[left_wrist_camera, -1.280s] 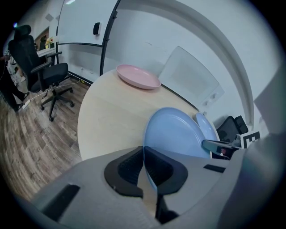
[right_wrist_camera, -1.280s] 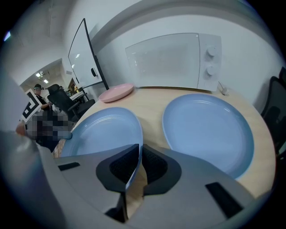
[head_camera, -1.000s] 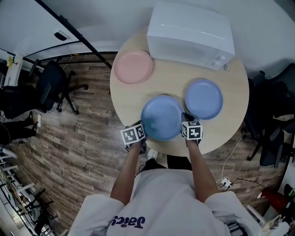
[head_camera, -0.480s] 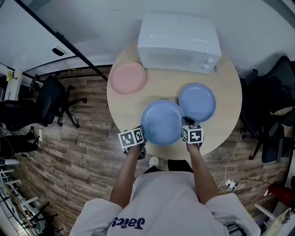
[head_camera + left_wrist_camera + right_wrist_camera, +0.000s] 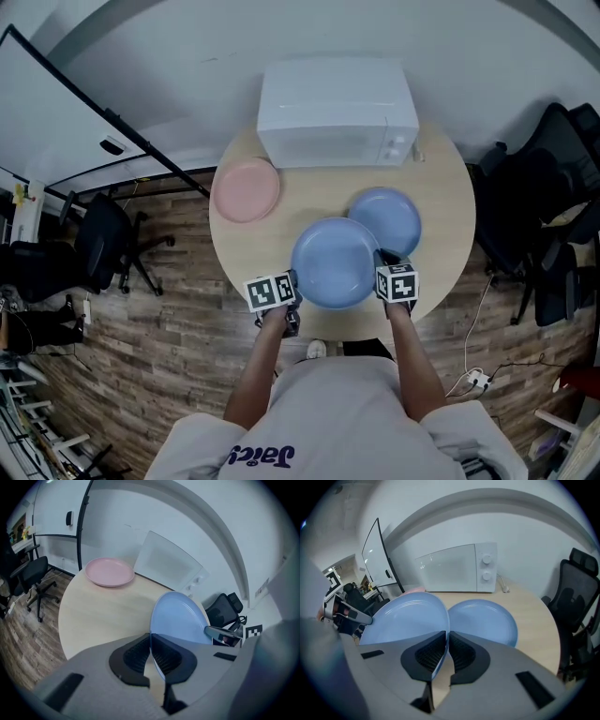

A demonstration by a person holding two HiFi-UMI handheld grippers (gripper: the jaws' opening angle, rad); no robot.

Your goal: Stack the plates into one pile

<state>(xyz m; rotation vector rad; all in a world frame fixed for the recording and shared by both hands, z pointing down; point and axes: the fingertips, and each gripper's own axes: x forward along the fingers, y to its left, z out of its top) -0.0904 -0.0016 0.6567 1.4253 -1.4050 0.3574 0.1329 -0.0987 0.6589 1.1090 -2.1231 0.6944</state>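
A large blue plate [image 5: 335, 262] hangs just above the round wooden table [image 5: 309, 199], held by its two side rims. My left gripper [image 5: 292, 284] is shut on its left rim and my right gripper [image 5: 379, 261] is shut on its right rim. In the left gripper view the held blue plate [image 5: 180, 618] stands edge-on between the left gripper [image 5: 151, 652] pads. In the right gripper view the held blue plate [image 5: 408, 616] runs into the right gripper [image 5: 446, 649]. A second blue plate [image 5: 386, 218] [image 5: 485, 620] lies just beyond, partly overlapped. A pink plate [image 5: 246, 188] [image 5: 109, 572] lies far left.
A white microwave [image 5: 336, 112] stands at the table's back edge, close behind the second blue plate. Black office chairs stand on the wood floor at the left [image 5: 103, 246] and at the right [image 5: 534, 216]. A person's arms reach in from below.
Both grippers have lifted the large blue plate off the table and carried it toward the second blue plate, whose near edge it now overlaps.
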